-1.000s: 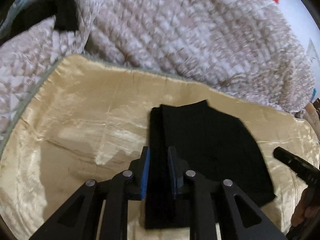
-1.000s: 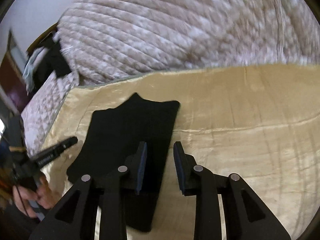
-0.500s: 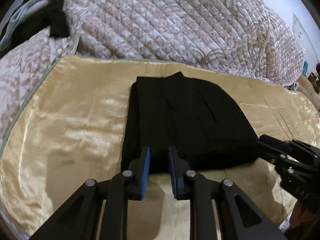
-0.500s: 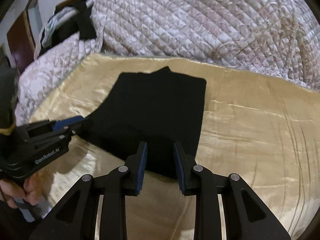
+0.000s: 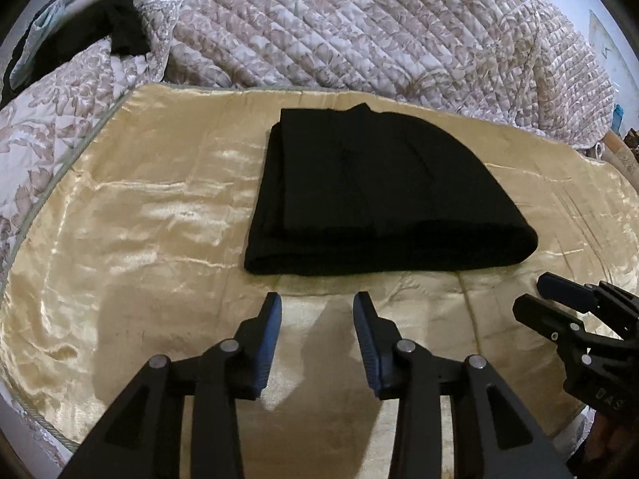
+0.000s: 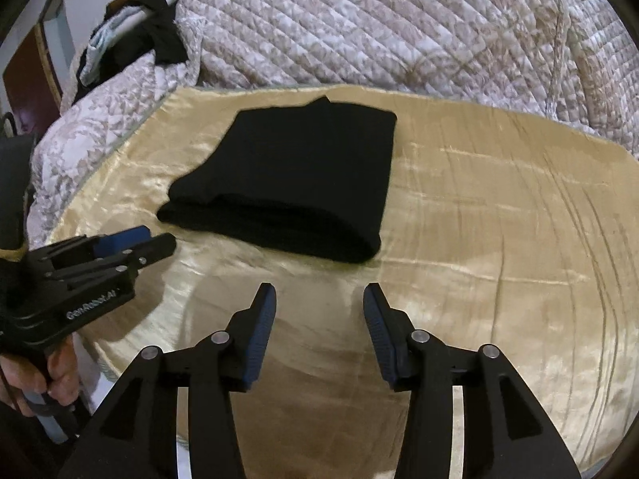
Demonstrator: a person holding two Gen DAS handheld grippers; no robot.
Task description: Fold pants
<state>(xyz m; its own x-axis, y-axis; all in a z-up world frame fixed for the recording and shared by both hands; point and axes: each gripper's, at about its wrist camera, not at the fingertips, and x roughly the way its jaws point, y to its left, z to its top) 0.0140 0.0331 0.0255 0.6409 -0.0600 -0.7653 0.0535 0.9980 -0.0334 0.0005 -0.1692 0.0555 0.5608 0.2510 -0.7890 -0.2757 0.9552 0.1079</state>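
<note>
Gripping its handle, a hand [image 6: 44, 375] shows only rightward.

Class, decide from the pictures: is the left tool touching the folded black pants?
Apart. The left wrist view shows a strip of bare gold sheet between the left tool and the near edge of the pants; its jaws, just opened, hold nothing.

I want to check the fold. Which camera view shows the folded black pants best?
The left wrist view: the black pants lie centred there, with layered edges and the rounded near fold visible. The right wrist view shows them off to the left, slightly blurred, layers less distinct.
</note>
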